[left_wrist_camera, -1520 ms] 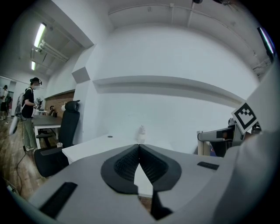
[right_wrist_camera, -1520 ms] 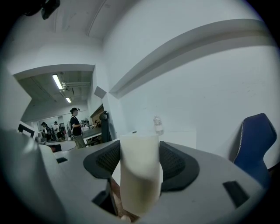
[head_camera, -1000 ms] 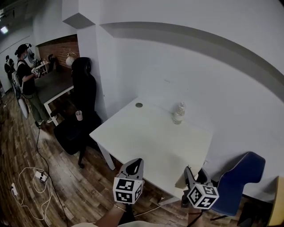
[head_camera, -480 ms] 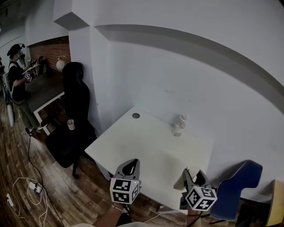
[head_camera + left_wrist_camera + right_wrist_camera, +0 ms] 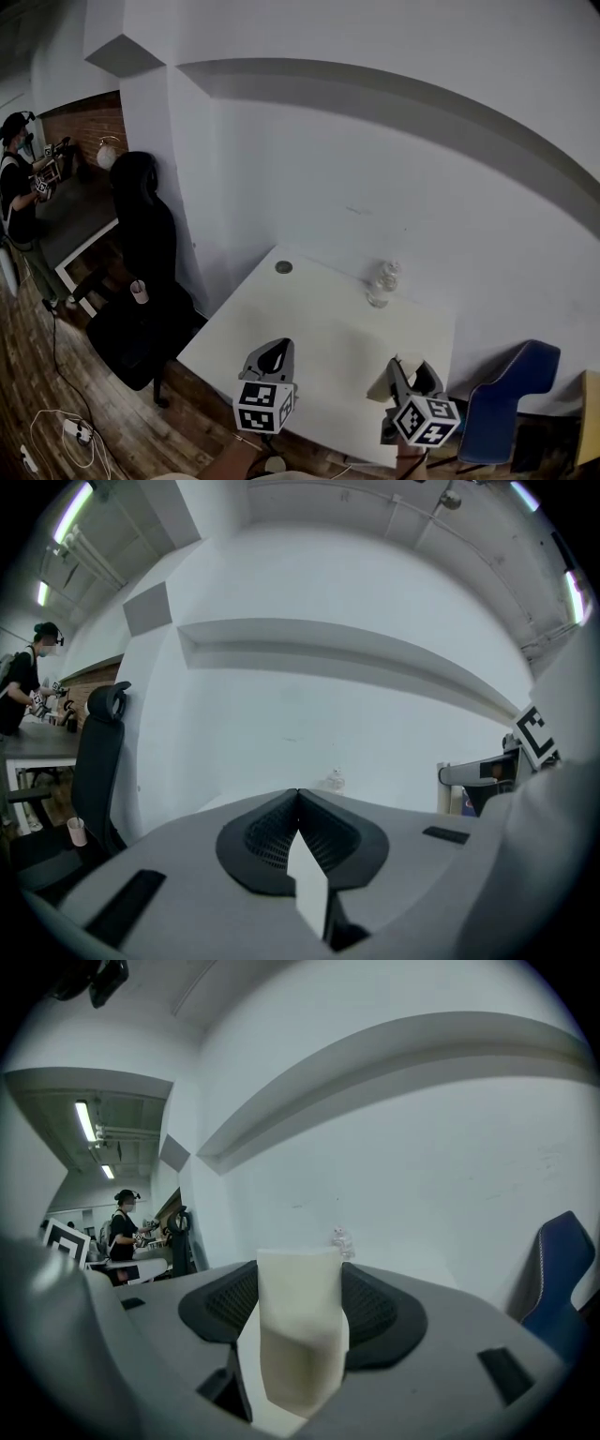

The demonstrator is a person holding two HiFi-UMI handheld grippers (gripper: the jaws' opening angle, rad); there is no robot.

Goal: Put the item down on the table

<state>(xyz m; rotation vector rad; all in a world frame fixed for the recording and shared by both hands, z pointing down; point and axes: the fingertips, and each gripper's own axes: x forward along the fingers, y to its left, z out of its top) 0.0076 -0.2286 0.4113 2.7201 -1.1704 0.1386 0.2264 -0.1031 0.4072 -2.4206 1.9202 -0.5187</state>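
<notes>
My right gripper [image 5: 405, 367] hangs above the near right edge of the white table [image 5: 328, 337]. It is shut on a cream-white flat item [image 5: 300, 1335], which stands upright between the jaws and shows in the head view as a pale piece [image 5: 382, 384]. My left gripper [image 5: 277, 349] is over the table's near edge, shut with nothing in it; its jaws meet in the left gripper view [image 5: 298, 797]. A clear plastic bottle [image 5: 380, 284] stands at the far side of the table by the wall, and a small round disc [image 5: 283, 267] lies near the far left corner.
A black office chair [image 5: 141, 262] with a cup [image 5: 138, 292] on its seat stands left of the table. A blue chair [image 5: 511, 394] is at the right. A person [image 5: 19, 197] stands by another desk far left. Cables [image 5: 66, 427] lie on the wooden floor.
The head view has drawn closer to the wall and table. Both grippers now sit over the table's near edge instead of in front of it. The right gripper still holds the item.
</notes>
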